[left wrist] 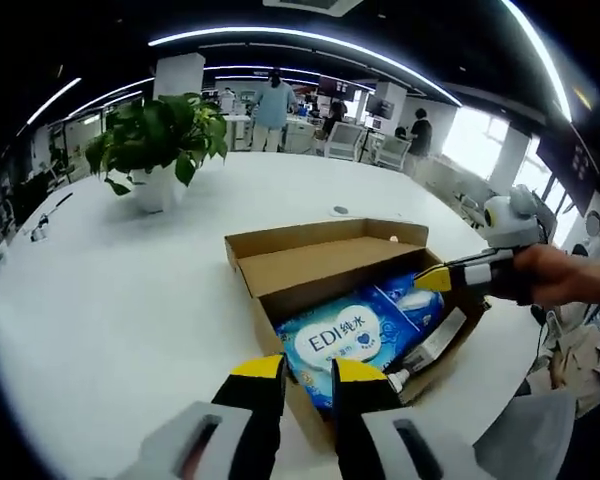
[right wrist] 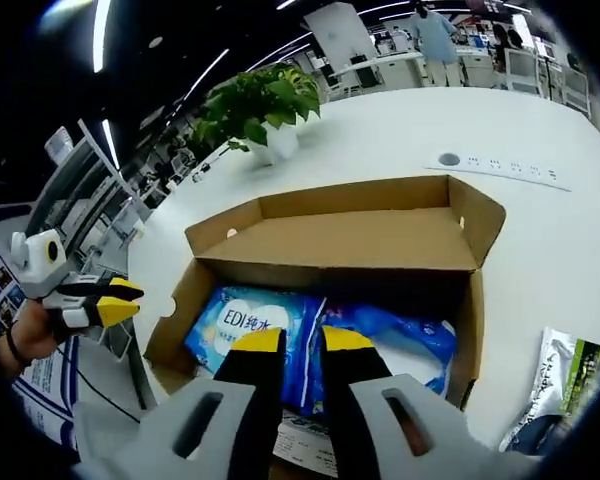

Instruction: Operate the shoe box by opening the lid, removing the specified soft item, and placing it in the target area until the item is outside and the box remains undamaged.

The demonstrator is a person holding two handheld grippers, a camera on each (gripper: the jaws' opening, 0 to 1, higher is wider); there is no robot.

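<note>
An open cardboard shoe box [left wrist: 270, 240] [right wrist: 480, 215] lies on a white round table [left wrist: 110, 300], its lid flap [right wrist: 340, 240] folded back over the far half. Inside lies a soft blue packet [left wrist: 345, 340] [right wrist: 255, 320] printed "EDI". My left gripper [left wrist: 308, 372] hovers at the box's near corner, jaws nearly together with nothing between them. My right gripper [right wrist: 301, 342] hangs over the packet, jaws also nearly together and empty. A hand holds it at the box's right side, where the right gripper [left wrist: 435, 278] shows. The left gripper [right wrist: 118, 298] shows beside the box's left end.
A potted green plant [left wrist: 160, 150] [right wrist: 265, 110] stands behind the box. A small round cap [left wrist: 340, 210] [right wrist: 449, 159] is set in the tabletop. A green and white wrapper [right wrist: 555, 385] lies beside the box. People and desks fill the background.
</note>
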